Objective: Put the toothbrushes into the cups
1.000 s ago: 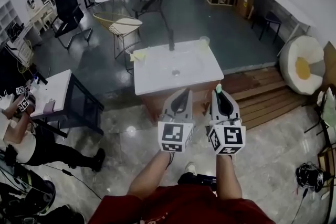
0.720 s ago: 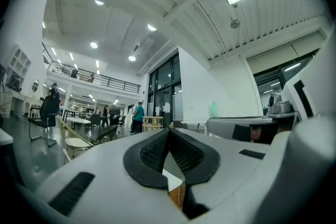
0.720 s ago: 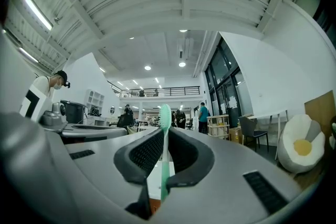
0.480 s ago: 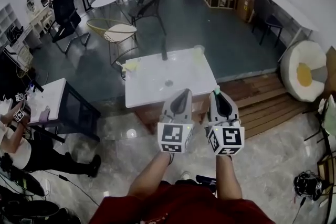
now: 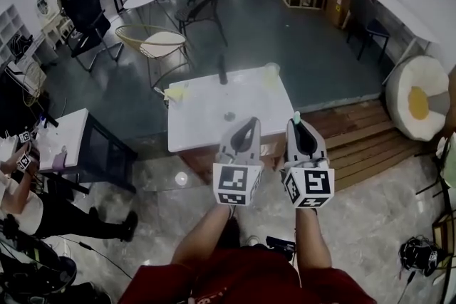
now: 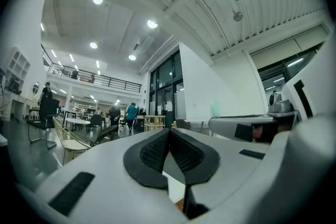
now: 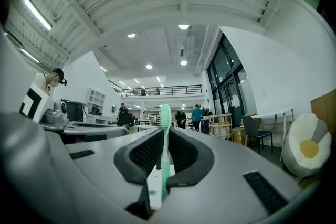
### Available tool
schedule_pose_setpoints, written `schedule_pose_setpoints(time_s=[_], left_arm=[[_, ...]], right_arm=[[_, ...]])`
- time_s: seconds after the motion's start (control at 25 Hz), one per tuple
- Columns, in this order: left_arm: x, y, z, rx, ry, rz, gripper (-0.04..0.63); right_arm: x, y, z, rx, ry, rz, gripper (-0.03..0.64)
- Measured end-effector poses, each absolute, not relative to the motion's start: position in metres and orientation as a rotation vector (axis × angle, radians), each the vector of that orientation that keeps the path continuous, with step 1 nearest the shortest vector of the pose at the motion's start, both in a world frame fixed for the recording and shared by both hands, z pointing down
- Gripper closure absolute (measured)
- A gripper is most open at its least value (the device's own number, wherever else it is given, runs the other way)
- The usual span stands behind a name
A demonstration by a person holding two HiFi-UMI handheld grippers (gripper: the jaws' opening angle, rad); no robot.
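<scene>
My right gripper is shut on a mint-green toothbrush, whose head sticks up past the fingertips. In the right gripper view the toothbrush stands upright, clamped in the right gripper. The left gripper is shut with nothing in it; in its own view the left gripper shows its pads meeting. Both hover over the floor at the near edge of a white table. On that table stand a clear cup at the far right, a yellowish cup at the left and a dark upright object.
A small object lies mid-table. A wooden platform runs right of the table. A low white side table and a seated person are at the left. Chairs stand beyond, an egg-shaped cushion at the right.
The head view has shifted, so the table sits a little lower and further left in frame. Both grippers stay side by side, the right one still holding the toothbrush.
</scene>
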State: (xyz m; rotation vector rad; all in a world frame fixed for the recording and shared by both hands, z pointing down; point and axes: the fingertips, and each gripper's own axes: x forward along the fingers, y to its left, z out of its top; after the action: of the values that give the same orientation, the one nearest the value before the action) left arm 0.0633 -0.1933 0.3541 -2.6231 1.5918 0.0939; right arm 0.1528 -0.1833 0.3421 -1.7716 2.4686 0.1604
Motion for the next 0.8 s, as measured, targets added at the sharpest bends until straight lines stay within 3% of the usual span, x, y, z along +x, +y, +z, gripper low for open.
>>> schedule_pose_setpoints(time_s=[0.8], left_arm=[[0.027,-0.366,0.357,-2.696,1.522,0.133,0.568]], right_arm=[[0.112,-0.352,0.345,-1.849,2.445,0.167,0.566]])
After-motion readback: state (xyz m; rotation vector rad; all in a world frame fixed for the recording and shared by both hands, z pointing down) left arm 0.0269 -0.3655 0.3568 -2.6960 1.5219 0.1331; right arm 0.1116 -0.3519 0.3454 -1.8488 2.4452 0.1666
